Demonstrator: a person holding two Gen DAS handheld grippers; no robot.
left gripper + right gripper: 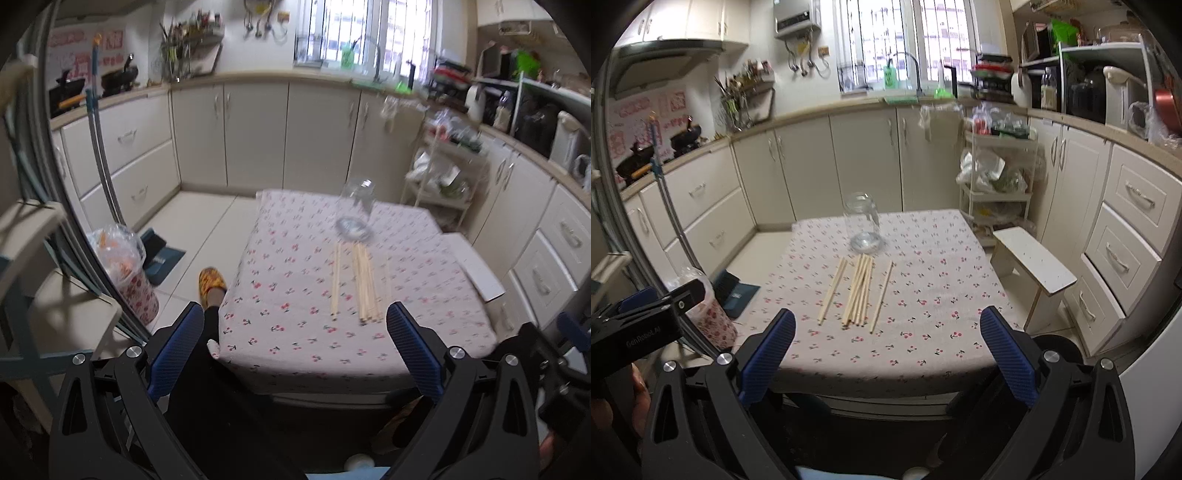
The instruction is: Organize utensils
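Chopsticks (857, 291), pale wood and thin, lie loose on the cherry-print tablecloth (942, 314) around the middle of the tabletop, running lengthwise from the near edge toward the far edge. Most sit in a tight bunch; one lies apart on each side. Just beyond their far tips stands a clear glass jar (862, 223), upright and open-mouthed, nearer the far edge.

I hold my right gripper (886, 350) back above the near edge, jaws spread wide, nothing between them. My left gripper (295, 350) is the same: wide apart, empty, hovering off the near left corner.

I judge the sticks to be very light and stiff, but smooth and round enough to roll or twist out of a pinch. The cloth beneath looks soft, so pressing down should let a finger slip under. I would take a stick near its middle so it hangs level, or nearer one end to tip it into the jar. The jar looks fragile and light enough to topple if knocked, so steadying it may help.
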